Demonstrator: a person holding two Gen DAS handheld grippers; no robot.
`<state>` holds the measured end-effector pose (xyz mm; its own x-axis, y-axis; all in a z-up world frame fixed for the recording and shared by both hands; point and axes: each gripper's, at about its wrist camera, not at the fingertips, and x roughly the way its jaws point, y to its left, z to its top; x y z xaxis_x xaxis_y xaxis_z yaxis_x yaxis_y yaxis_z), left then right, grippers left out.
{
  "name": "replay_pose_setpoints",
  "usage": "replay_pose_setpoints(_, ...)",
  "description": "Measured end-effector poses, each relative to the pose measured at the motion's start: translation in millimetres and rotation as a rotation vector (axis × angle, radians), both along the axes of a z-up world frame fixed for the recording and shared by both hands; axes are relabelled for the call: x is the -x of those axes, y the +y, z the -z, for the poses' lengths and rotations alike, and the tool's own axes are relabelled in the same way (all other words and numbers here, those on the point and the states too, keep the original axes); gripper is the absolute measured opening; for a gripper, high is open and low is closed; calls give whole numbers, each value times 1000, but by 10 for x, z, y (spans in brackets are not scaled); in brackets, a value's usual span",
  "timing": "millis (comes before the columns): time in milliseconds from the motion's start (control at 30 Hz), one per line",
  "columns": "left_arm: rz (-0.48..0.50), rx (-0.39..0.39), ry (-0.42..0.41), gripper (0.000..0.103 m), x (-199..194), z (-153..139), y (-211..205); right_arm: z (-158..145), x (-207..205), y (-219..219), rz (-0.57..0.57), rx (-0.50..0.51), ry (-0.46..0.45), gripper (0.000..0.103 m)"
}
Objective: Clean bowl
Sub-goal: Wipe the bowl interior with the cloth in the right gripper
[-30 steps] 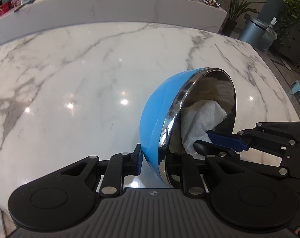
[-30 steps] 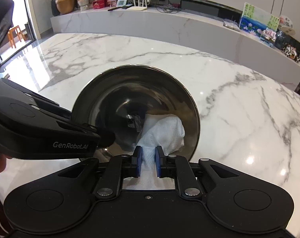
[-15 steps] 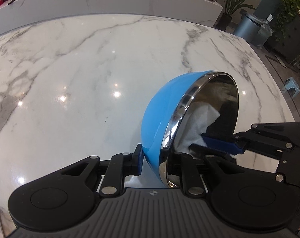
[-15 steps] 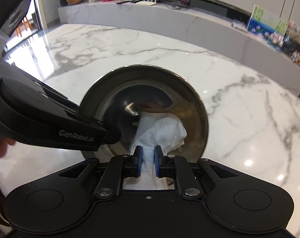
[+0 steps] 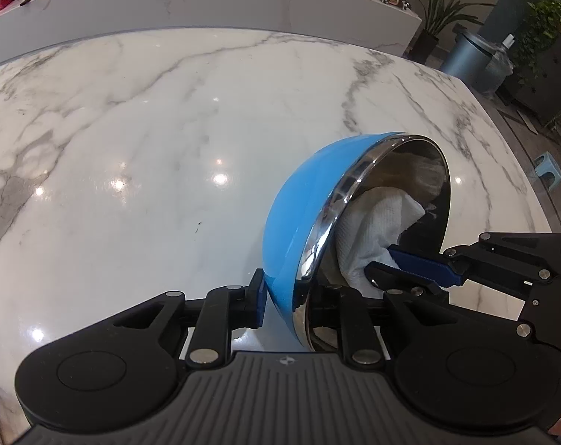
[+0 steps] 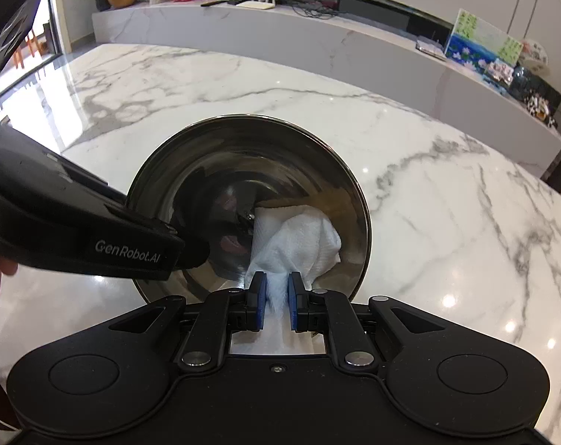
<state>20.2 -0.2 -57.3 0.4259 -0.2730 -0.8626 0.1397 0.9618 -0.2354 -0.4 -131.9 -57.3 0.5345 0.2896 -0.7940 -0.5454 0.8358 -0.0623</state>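
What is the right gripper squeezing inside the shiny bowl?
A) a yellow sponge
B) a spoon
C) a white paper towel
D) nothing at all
C: the right gripper has its blue pads pinched on a crumpled white paper towel that reaches into the bowl, which the left gripper holds tilted by its rim.

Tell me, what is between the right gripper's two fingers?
A white cloth, pinched by the right gripper and reaching into the bowl; the right wrist view shows it.

One bowl (image 5: 299,218), one paper towel (image 6: 299,244) — two grippers.
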Motion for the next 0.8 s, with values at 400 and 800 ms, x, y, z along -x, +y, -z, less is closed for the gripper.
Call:
replay_pose_setpoints(400, -9, 30, 21, 20, -14, 48, -12, 29, -21, 34, 0, 4, 5, 10)
replay_pose_setpoints(800, 66, -41, 34, 20, 4, -16, -78, 40, 165, 209, -82, 212, -173, 9)
